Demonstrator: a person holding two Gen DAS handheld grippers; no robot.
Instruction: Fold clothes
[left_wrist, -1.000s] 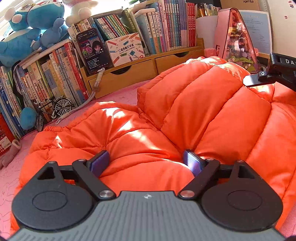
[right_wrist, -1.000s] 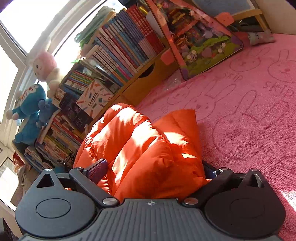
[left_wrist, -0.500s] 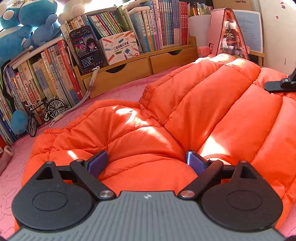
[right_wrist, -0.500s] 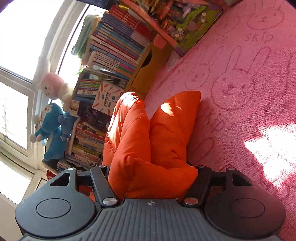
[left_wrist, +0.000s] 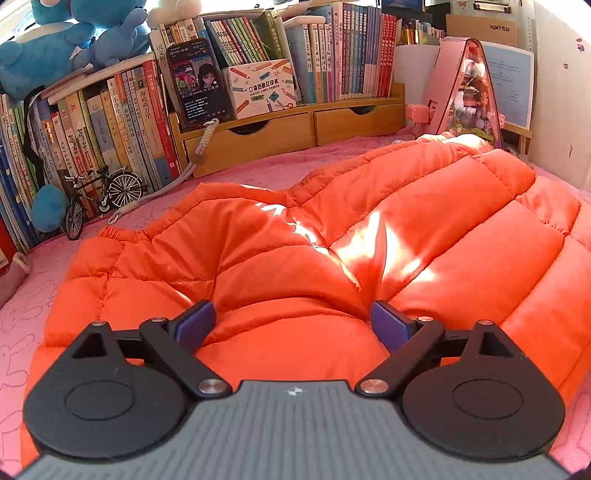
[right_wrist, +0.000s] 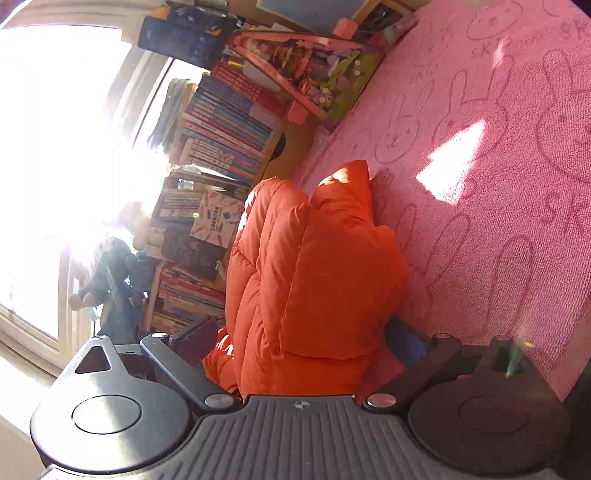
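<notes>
Folding the orange puffer jacket (left_wrist: 388, 236), mid-step: it lies heaped on the pink rabbit-print cover (right_wrist: 498, 155), in front of the wooden book rack (left_wrist: 280, 125), and both my claws have padding between their fingers. Left claw (left_wrist: 291, 321) stands wide, with a fat roll of quilting bulging up between its 2 blue pads (left_wrist: 194, 325); the fabric touches both pads, yet I cannot tell if they truly pinch it or merely bracket it. Right claw (right_wrist: 299, 338) is opening now, jaws spreading around a bunched, upright fold of the jacket that fills the gap; its far pad is half buried behind cloth, so contact there is unclear. My guess is that the right side is letting go of a fold just laid. Next move calls for pulling the right claw clear without dragging the fold, then taking a fresh edge while the left steadies the bulk; puffy fill will spring back, so pressing flat is likely needed. Pose: left claw tips moderately downward over the jacket; right claw is rolled hard sideways, cover running up its right side, window glare at left.
</notes>
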